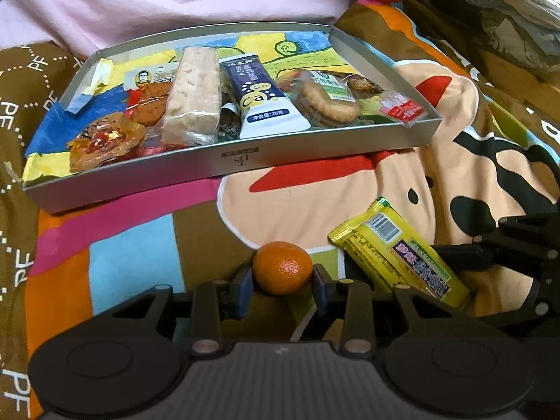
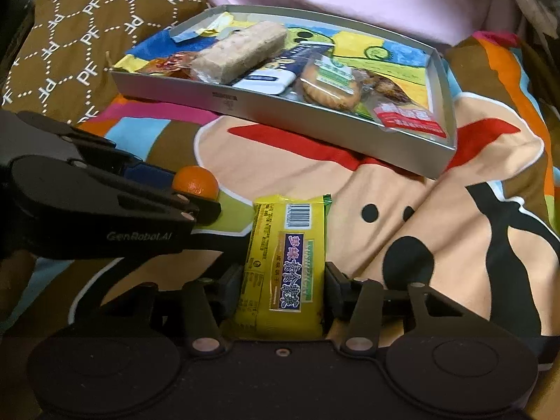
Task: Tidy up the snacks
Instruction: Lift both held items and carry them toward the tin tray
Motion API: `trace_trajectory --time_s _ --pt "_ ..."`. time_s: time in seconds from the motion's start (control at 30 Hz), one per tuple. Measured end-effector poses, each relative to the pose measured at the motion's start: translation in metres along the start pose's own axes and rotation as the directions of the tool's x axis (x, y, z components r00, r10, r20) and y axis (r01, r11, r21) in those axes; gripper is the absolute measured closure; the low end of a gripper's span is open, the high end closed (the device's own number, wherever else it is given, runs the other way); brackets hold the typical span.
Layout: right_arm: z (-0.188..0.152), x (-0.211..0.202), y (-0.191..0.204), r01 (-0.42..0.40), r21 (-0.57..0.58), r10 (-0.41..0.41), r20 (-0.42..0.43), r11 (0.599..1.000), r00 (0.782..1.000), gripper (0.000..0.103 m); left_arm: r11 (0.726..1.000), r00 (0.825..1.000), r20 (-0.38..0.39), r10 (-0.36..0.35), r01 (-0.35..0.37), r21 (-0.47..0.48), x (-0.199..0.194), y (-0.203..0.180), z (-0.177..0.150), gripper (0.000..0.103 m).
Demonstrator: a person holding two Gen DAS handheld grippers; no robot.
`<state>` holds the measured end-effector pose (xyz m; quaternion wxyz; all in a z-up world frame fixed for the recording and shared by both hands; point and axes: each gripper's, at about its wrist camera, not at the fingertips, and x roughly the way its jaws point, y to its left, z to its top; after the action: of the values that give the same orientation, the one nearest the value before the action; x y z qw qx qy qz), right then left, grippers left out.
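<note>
A small orange mandarin (image 1: 282,272) (glossy, dimpled skin) sits pinched in the left claw (image 1: 282,281) on the bed's cartoon blanket (image 1: 315,206), while the right claw (image 2: 282,292) straddles a yellow snack packet (image 2: 285,266) at the mandarin's four o'clock, whether gripped I cannot tell, with the silver snack tray (image 1: 241,161) at twelve.

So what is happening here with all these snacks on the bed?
A person is tidying snacks with two hand-held grippers. The left gripper is shut on a small orange, which rests on the colourful blanket. The right gripper has a yellow snack packet between its fingers. The grey tray behind them already holds several wrapped snacks.
</note>
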<state>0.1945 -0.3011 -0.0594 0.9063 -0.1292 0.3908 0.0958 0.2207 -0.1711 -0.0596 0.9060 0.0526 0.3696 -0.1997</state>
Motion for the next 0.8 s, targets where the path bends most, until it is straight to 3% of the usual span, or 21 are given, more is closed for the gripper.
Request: trace_trajectory --time_s 0.3,0.5,0.8 --pt "-0.004 -0.01 0.039 -0.004 -0.127 0.01 0.049 0.992 0.999 0.054 0.999 0.999 0.013 0.042 -0.041 -0.029 -0.034 0.021 -0.008 0.064" --pt "-0.014 -0.018 0.074 0.08 -0.262 -0.051 0.116 0.962 0.992 0.054 0.995 0.994 0.042 0.097 -0.096 -0.041 -0.069 0.037 -0.015 0.064" --pt "-0.014 -0.045 0.097 0.176 -0.318 -0.077 0.301 0.932 0.95 0.054 0.989 0.987 0.086 0.133 -0.127 -0.074 -0.108 0.057 -0.022 0.064"
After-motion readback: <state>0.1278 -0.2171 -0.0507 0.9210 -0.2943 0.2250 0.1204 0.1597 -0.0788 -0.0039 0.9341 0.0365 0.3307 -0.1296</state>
